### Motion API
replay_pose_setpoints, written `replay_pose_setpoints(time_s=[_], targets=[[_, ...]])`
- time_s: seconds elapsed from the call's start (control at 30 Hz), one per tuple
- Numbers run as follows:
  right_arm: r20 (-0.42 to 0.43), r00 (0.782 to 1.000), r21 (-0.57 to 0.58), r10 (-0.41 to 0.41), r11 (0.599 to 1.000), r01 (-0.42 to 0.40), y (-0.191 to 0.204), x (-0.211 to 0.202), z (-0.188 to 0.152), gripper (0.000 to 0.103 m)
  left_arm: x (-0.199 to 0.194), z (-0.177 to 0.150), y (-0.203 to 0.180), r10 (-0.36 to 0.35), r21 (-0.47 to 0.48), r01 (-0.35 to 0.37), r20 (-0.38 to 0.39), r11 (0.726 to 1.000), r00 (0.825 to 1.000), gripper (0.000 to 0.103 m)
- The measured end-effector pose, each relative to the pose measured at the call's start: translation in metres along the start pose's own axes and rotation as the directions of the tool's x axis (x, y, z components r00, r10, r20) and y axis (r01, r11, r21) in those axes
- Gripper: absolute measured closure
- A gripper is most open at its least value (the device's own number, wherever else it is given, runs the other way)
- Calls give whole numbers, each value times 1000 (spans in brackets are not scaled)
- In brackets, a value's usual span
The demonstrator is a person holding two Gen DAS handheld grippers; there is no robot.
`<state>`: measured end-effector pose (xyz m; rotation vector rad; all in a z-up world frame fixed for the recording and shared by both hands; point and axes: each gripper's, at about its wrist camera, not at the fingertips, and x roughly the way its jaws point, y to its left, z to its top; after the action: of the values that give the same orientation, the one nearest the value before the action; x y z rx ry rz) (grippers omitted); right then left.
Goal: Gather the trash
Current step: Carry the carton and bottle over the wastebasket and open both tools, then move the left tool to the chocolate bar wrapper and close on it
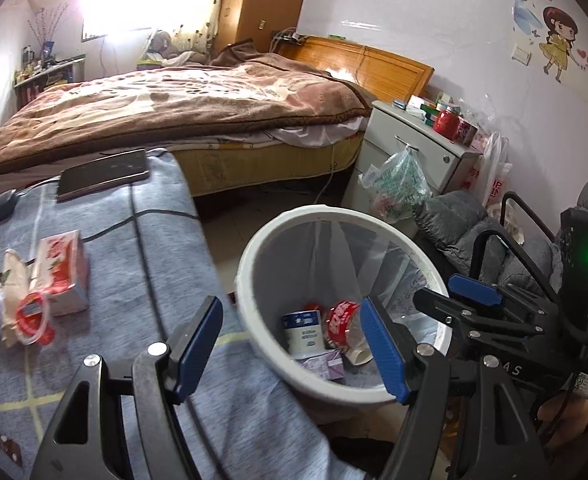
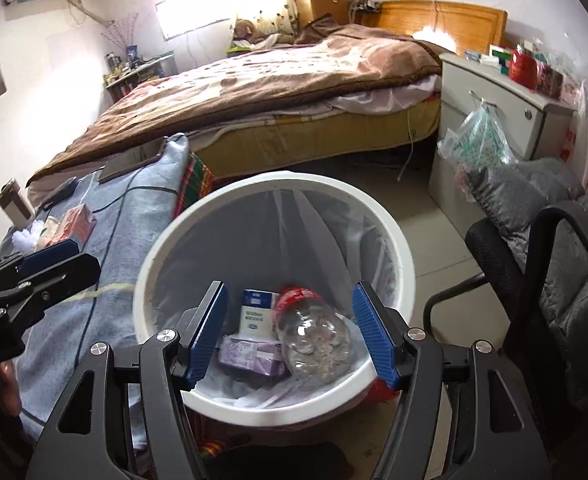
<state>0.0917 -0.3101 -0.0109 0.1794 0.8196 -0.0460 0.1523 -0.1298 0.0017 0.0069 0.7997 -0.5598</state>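
A wooden-framed bed [image 1: 198, 100] under a brown patterned blanket stands beside a white bedside cabinet [image 1: 405, 148], while a dark flat phone [image 1: 104, 174] lies on the blue-grey cloth-covered table [image 1: 150, 264].

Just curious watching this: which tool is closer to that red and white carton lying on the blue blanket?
The left tool. It hangs open at the blanket's edge, with the carton ahead to its left. The right tool is open over the white bin, farther off.
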Motion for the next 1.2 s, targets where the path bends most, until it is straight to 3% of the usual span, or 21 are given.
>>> replay_pose_setpoints(time_s=[0.33,0.63,0.83,1.07,1.2], targets=[[94,993,-63,70,996,-64,37,-18,1,37,-41,-19,45,80,-69,-76,54,995,995,30],[117,982,-128,148,983,-133,84,-18,-7,37,-81,-41,97,170,-156,-155,87,975,982,30],[93,976,-170,198,969,-181,115,-11,-9,37,-105,-65,138,249,-239,-226,74,944,966,30],[69,973,-204,220,958,-202,149,-1,-13,37,-123,-93,184,377,-308,-357,8,882,926,30],[56,972,-230,230,950,-212,168,5,-15,37,-127,-109,208,384,-362,-364,-18,858,923,30]])
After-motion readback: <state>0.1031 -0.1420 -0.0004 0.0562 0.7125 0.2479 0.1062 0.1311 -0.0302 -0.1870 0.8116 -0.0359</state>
